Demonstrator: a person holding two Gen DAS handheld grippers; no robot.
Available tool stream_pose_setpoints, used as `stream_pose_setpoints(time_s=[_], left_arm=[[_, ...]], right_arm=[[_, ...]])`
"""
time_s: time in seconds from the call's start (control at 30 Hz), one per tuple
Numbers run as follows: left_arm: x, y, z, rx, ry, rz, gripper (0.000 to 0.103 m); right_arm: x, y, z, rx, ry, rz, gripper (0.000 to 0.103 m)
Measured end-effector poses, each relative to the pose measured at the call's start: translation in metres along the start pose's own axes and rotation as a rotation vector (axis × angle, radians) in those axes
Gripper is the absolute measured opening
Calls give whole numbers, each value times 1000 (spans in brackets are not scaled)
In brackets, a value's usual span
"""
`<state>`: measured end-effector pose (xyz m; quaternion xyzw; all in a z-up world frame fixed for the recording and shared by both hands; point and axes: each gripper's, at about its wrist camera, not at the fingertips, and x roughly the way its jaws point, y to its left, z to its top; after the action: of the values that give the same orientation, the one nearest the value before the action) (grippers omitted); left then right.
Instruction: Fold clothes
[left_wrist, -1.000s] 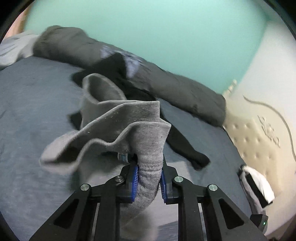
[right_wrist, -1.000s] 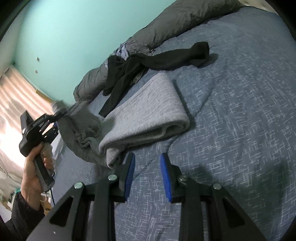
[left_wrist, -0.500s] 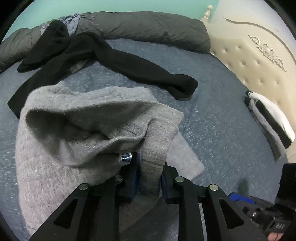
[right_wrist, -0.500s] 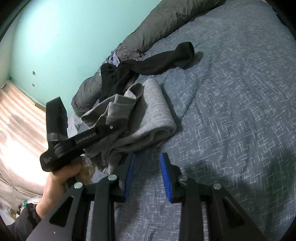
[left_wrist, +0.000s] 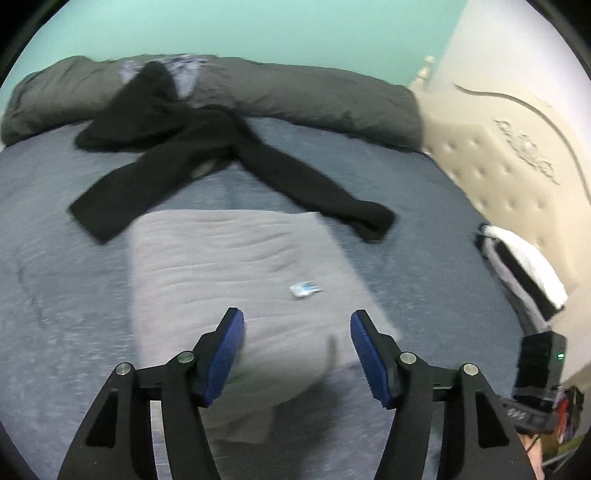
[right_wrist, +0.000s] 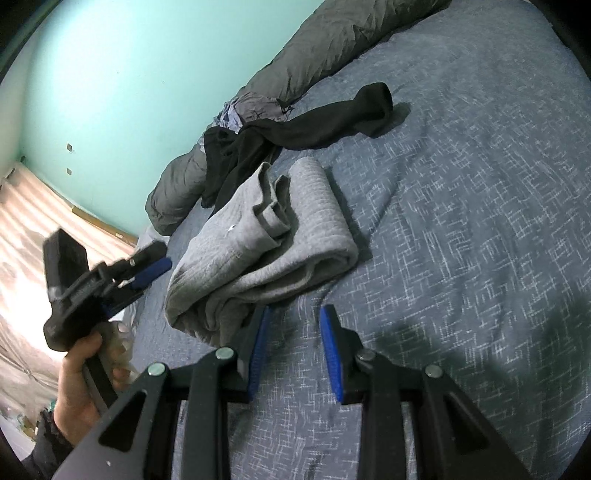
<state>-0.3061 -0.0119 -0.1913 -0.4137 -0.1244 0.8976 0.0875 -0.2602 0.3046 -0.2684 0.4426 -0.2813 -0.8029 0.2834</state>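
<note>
A grey sweater (left_wrist: 236, 280) lies folded on the blue bedspread (left_wrist: 55, 302), with a small white label (left_wrist: 304, 288) on top. My left gripper (left_wrist: 297, 350) is open and empty just above its near edge. In the right wrist view the same sweater (right_wrist: 266, 251) lies in a folded heap with a loose cuff on top. My right gripper (right_wrist: 293, 339) is open and empty over the bedspread (right_wrist: 461, 221), its left finger beside the sweater's near end. The left gripper (right_wrist: 147, 271) shows there too, held open beside the sweater.
A black garment (left_wrist: 207, 155) lies spread behind the sweater, also in the right wrist view (right_wrist: 295, 136). A rolled dark grey duvet (left_wrist: 280, 96) runs along the teal wall. A padded cream headboard (left_wrist: 509, 166) and a folded black-and-white item (left_wrist: 524, 269) are at the right.
My left gripper has let go of the grey sweater, opened wide and drawn back. The sweater now lies folded on the bed. The right gripper has barely moved.
</note>
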Motion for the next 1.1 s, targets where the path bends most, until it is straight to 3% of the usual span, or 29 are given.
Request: stream_pose_setpoints(time_s=[0.23,0.33,0.63,0.8,0.87,0.93,1.1], left_arm=[[-14,32,-19,-3,-29,45,64],[-15,36,-28,6,-31,43,64],[-16,59,-46,-33,-77,-24,65],[-25,72,-57,-49,-105,-52,65],[-29,80,-61,-70,-116,-59,67],[-30,86,-61,-79,-110,-57,67],[-46,100,-61,-112,-142,-57,67]], right_arm=[[6,0,-1,8,12,9,29],[12,1,-4,10,24,12,42],[30,5,-3,71,23,78,42],[45,19,18,87,9,95,43],[53,26,31,105,-7,114,48],[63,31,43,140,-11,109,60],[95,52,50,138,71,17,63]])
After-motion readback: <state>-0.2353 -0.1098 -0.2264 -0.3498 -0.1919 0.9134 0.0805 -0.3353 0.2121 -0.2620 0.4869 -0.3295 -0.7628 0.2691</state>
